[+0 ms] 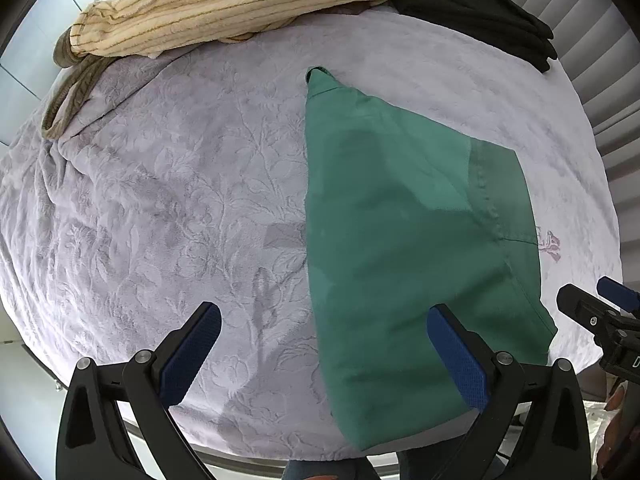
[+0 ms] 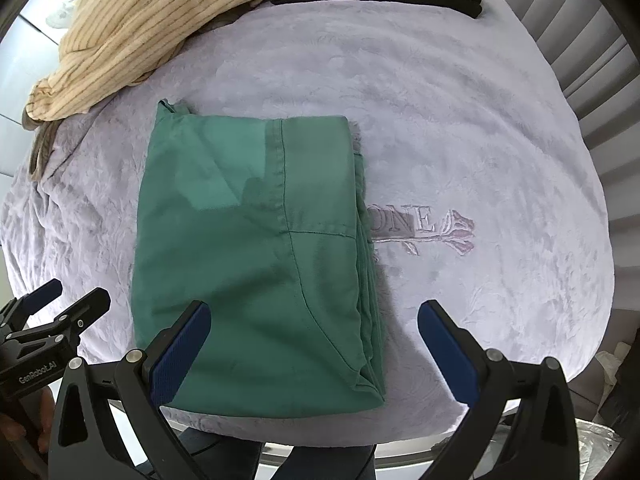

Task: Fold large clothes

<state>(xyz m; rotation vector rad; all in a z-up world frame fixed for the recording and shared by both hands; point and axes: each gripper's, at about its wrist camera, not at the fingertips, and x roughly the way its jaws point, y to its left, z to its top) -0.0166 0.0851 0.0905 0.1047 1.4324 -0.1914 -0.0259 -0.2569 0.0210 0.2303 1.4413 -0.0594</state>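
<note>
A green garment (image 1: 400,232) lies folded into a flat rectangle on the lilac blanket (image 1: 160,200), its near edge at the table's front. It also shows in the right wrist view (image 2: 248,248), with stacked layers along its right edge. My left gripper (image 1: 324,352) is open and empty, held above the garment's near left edge. My right gripper (image 2: 314,348) is open and empty, above the garment's near right corner. Each gripper shows in the other's view: the right one (image 1: 592,304) and the left one (image 2: 60,300).
A cream striped fleece garment (image 1: 240,4) is heaped at the back left, also in the right wrist view (image 2: 160,28). Folded black clothes (image 1: 488,20) lie at the back right. The blanket (image 2: 480,140) carries an embroidered rose logo (image 2: 432,228). The table's front edge (image 2: 400,452) is close below.
</note>
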